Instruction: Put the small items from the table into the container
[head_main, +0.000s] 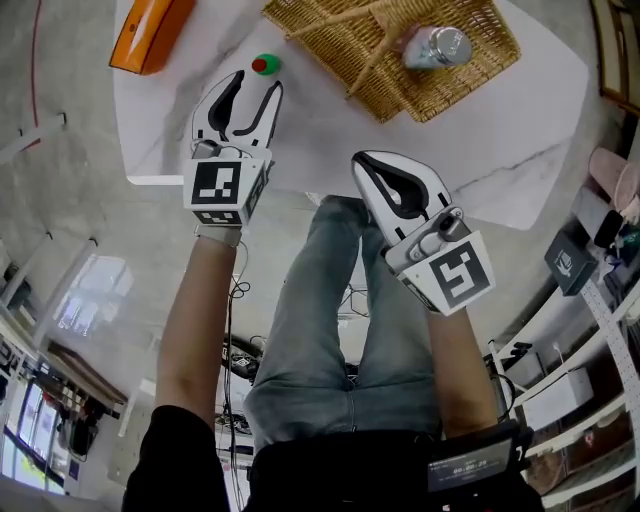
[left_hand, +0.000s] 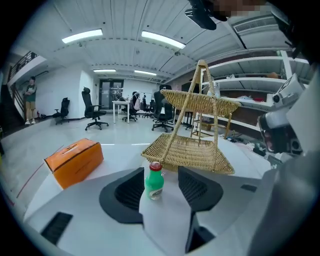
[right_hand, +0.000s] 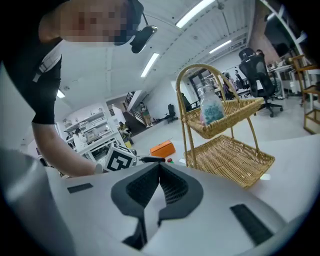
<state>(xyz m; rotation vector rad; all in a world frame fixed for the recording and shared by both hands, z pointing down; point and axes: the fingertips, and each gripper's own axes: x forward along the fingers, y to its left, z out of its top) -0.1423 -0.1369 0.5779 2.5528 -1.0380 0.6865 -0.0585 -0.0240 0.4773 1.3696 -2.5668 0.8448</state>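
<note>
Left gripper view shows the left gripper (left_hand: 161, 171) with jaws apart, touching nothing. A small green bottle (left_hand: 154, 181) with a red cap stands upright on the white table (left_hand: 117, 149) in line with their gap, near a two-tier wicker basket (left_hand: 192, 154) and an orange box (left_hand: 74, 161). Right gripper view adds the right gripper (right_hand: 160, 169), jaws together and empty, and a clear jar (right_hand: 211, 106) in the basket's upper tier.

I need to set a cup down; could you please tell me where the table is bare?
Bare table lies between the basket and the near edge, and between orange box and green bottle. It is crowded around that bottle, where the left tool reaches.
</note>
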